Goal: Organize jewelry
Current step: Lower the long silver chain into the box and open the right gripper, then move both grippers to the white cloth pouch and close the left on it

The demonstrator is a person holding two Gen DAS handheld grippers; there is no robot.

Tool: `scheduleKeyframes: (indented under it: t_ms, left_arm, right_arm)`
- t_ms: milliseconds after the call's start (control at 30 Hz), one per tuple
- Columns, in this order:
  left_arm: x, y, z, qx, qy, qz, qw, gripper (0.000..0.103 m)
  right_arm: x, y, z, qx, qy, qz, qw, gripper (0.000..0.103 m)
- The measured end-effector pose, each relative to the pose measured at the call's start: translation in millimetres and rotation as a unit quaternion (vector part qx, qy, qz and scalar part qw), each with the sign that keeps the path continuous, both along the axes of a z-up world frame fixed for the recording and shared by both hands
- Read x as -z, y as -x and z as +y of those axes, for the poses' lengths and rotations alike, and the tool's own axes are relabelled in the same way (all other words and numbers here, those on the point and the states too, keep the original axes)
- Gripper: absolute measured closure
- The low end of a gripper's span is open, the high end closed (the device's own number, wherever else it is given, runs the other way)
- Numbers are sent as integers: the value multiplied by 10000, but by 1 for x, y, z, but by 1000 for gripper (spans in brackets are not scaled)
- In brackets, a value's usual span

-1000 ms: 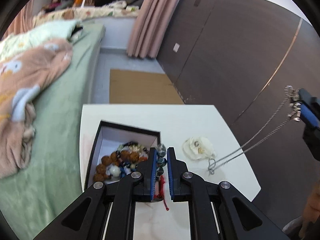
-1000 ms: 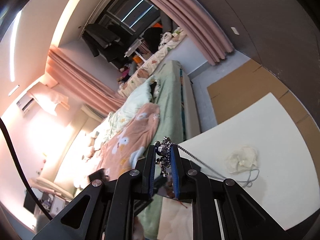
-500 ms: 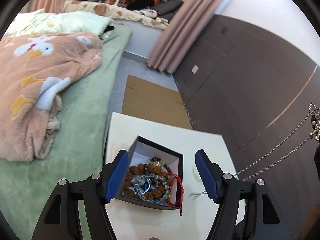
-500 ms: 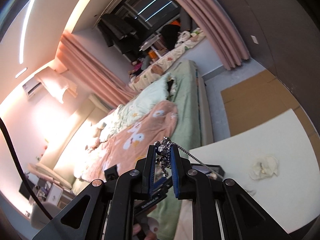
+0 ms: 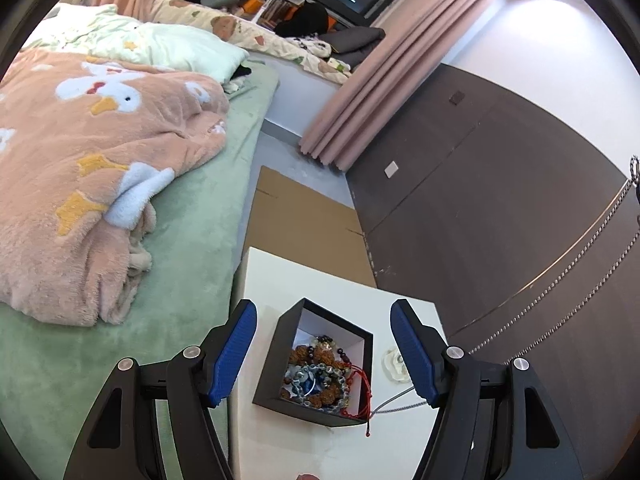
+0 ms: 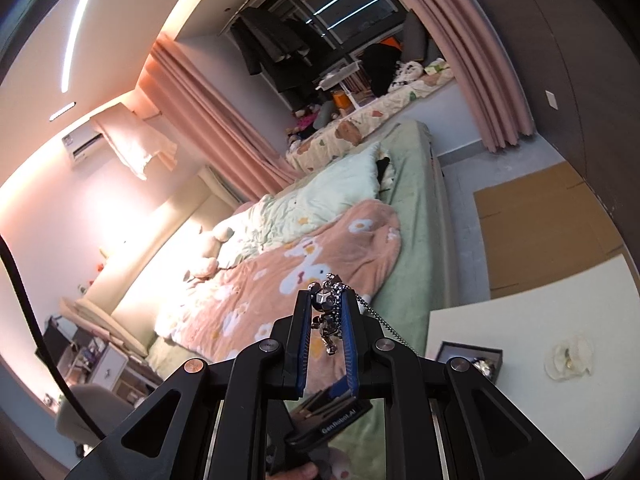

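A black jewelry box (image 5: 280,364) with a white inside stands on the white table (image 5: 304,448). It holds several bead bracelets (image 5: 320,376), and a red cord (image 5: 366,396) hangs over its right rim. My left gripper (image 5: 324,354) is open and empty, raised above the box. My right gripper (image 6: 325,316) is shut on the pendant end of a silver chain necklace (image 6: 326,322), held high. The chain (image 5: 560,300) slopes down to the table right of the box. The box also shows in the right wrist view (image 6: 468,354).
A white flower-shaped piece (image 5: 394,364) lies on the table right of the box; it also shows in the right wrist view (image 6: 570,360). A green bed (image 5: 192,248) with a peach blanket (image 5: 92,152) is on the left. A dark wardrobe wall (image 5: 500,200) is on the right. Cardboard (image 5: 304,224) lies on the floor beyond the table.
My left gripper let go of the red-corded bracelet, opened wide and rose above the box. My right gripper lifted the chain higher, still shut on its pendant.
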State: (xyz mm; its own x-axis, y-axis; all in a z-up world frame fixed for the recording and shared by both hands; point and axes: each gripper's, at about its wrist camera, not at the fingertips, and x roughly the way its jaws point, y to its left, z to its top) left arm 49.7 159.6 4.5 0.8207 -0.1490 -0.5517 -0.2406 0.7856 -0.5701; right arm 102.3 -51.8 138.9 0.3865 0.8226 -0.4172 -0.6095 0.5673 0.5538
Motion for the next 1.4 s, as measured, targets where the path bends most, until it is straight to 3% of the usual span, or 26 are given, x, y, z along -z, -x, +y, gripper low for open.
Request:
scheduleKeyframes:
  t_ms: [367,700,767,833,1233,1400]
  left_arm:
    - [-1,6,14,-96,159,-77,9998,33]
    - [-1,7,14,-180,70,-36,9998,33]
    - [-1,6,11,-187,17,-16,9998,33]
    - [0,4,7,-199,-32,18,9998,33]
    - [4,-27,-50,139,-438,144,9988,33]
    - [8,-41,-92,451,-724,194,9962,33]
  right_arm:
    - [-2,-3,20,85,148,-86,9998,87]
    - [44,-26,20,248,428,357,9981,86]
    - [61,-33,21,183,623,572,9962,75]
    - [81,-41,19,141,768,858,9932,43]
    - [139,-57,-98,1051,557,1285,9845,41]
    - [160,-59,-131,1538,880,1405,9741,41]
